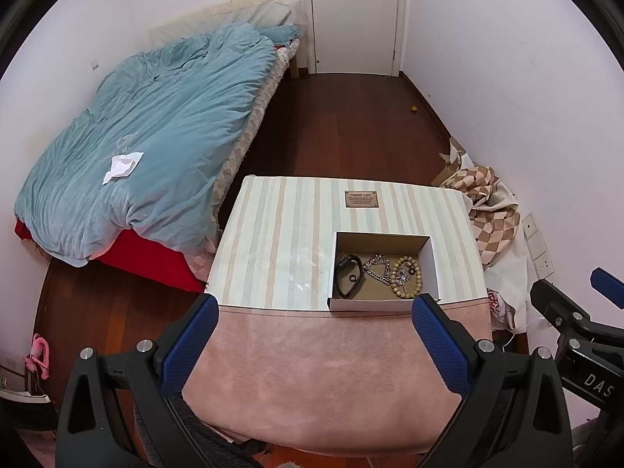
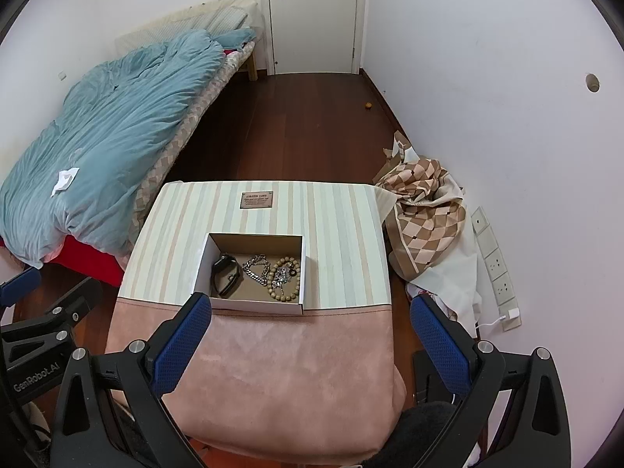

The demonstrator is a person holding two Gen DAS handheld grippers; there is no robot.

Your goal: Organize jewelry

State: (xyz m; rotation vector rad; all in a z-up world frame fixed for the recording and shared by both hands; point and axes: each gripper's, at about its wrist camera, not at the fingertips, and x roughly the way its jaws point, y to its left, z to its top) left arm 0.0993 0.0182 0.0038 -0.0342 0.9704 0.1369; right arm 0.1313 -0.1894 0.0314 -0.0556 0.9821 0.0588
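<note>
The shallow white cardboard box (image 1: 384, 304) stands on the striped fabric storage box (image 1: 273, 241), near its front edge; all jewelry lies inside it, side by side.

Left: the black strap-like wristband (image 1: 347, 275) appears flexible and light; take hold across the band's narrow width, not at the small ring beside it.

Centre: the silver curb-link chain (image 1: 378, 269) is limp and probably slippery; pinch a bunched section, since a single link may slide out.

Right: the tan wooden bead bracelet (image 1: 407, 277) is rigid bead by bead yet loose as a loop; a small sparkly ornament (image 2: 281, 275) lies within it, touching, and looks fragile; lift it separately.

The left gripper (image 1: 314, 335) hovers short of the box, fingers spread wide, grasping nothing; the right gripper (image 2: 310, 335) likewise, released and empty.
</note>
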